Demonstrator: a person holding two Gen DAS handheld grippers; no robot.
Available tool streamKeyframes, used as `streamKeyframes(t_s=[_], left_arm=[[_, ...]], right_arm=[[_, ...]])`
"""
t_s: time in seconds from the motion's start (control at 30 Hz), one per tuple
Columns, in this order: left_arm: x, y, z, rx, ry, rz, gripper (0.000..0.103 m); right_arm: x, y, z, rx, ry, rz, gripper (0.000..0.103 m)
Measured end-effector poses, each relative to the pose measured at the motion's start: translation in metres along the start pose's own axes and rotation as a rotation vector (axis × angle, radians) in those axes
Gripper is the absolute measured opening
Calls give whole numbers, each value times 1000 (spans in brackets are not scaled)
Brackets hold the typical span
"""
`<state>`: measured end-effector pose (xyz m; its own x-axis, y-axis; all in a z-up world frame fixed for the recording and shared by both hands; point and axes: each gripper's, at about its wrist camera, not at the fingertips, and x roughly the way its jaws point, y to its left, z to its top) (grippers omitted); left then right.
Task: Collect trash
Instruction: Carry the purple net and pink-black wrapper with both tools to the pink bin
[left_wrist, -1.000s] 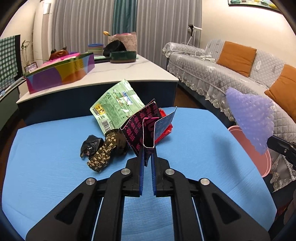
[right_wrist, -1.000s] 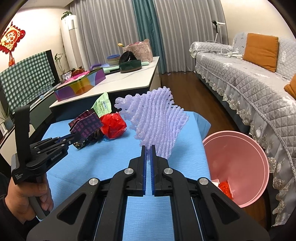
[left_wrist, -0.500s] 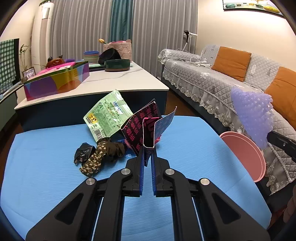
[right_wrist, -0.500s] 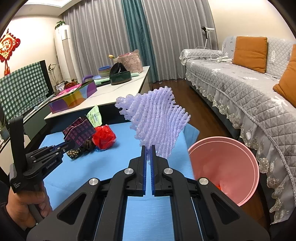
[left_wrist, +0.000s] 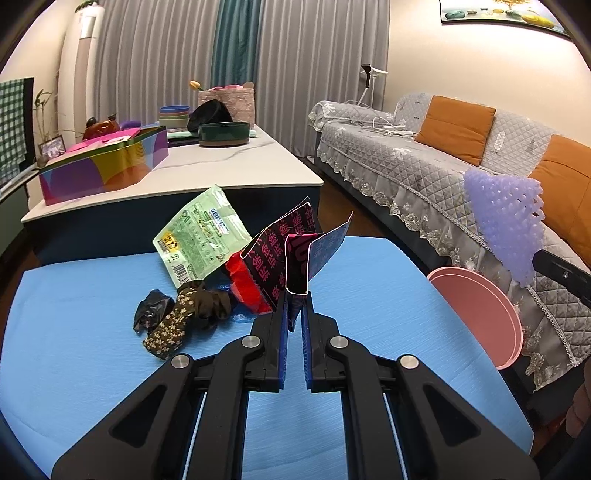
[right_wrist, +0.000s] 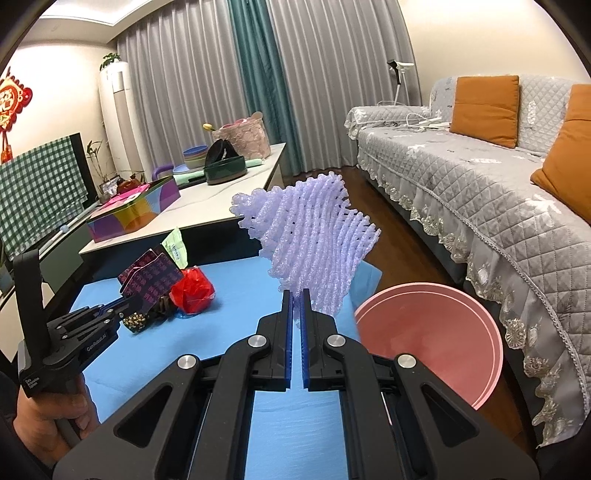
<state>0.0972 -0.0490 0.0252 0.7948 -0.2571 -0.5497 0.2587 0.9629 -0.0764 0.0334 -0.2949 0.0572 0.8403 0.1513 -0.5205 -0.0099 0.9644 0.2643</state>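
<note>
Left gripper (left_wrist: 293, 308) clamps a dark pink-printed carton (left_wrist: 291, 254); right gripper (right_wrist: 295, 306) clamps a lilac foam net (right_wrist: 314, 243), raised beside the pink bin (right_wrist: 443, 332). Blue table (left_wrist: 369, 295) bears a green packet (left_wrist: 201, 232), red wrapper (right_wrist: 194, 293) and dark scraps (left_wrist: 177, 317). Grey sofa (right_wrist: 480, 192) at right.

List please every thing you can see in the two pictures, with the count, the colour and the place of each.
foam net: 1, lilac, in right gripper
dark box: 1, black and pink, in left gripper
green packet: 1, green, on blue table
red wrapper: 1, red, table
floral cloth: 1, dark, table
black scrap: 1, black, table
pink bin: 1, pink, beside table
colourful box: 1, on white table
cushions: 2, orange, sofa
left gripper: 1, black, shut
right gripper: 1, black, shut
</note>
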Motion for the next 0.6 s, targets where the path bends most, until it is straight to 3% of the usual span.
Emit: streamKeyframes(t_s=[0.6], left_arm=[[10,-33,6,15,11,-52,7]], right_arm=[[-8,-29,13,20,-45,-63,4]])
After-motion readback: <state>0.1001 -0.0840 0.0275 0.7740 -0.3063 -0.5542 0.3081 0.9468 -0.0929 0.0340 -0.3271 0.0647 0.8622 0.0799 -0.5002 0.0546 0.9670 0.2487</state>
